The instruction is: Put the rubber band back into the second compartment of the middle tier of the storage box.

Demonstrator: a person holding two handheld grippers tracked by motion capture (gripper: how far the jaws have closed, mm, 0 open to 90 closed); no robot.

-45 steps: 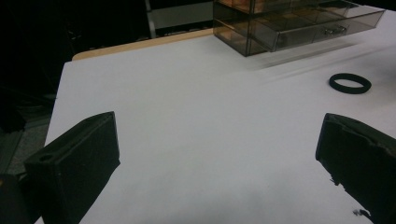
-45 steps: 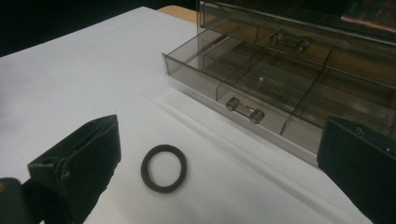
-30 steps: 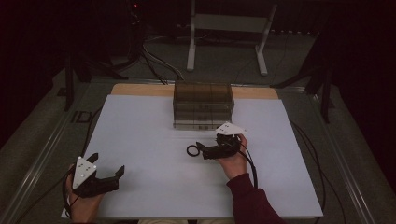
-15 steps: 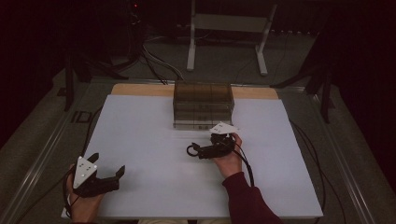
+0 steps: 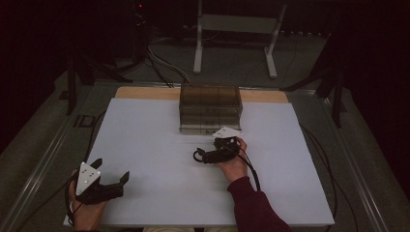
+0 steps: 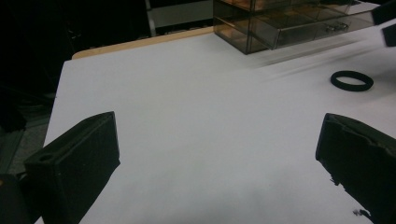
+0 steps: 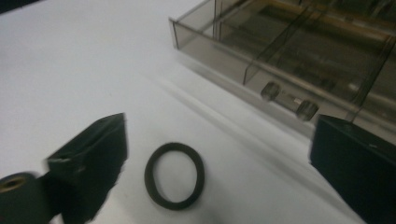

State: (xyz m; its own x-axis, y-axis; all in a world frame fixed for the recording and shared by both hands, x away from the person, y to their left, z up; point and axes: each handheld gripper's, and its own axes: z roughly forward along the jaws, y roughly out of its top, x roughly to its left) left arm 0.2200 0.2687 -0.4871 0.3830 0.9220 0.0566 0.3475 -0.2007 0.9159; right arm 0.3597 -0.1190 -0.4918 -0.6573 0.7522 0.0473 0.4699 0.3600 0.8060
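Dim high view, dark surroundings, white table (image 5: 145,145) brightest — gripper views soft, motion-blurred.

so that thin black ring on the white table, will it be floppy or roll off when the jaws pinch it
The thin black ring lies flat on the white table, so it probably won't roll. Its slightly uneven oval outline suggests a soft band that may fold when pinched. It looks light and low, so the open right gripper might nudge it sideways instead.
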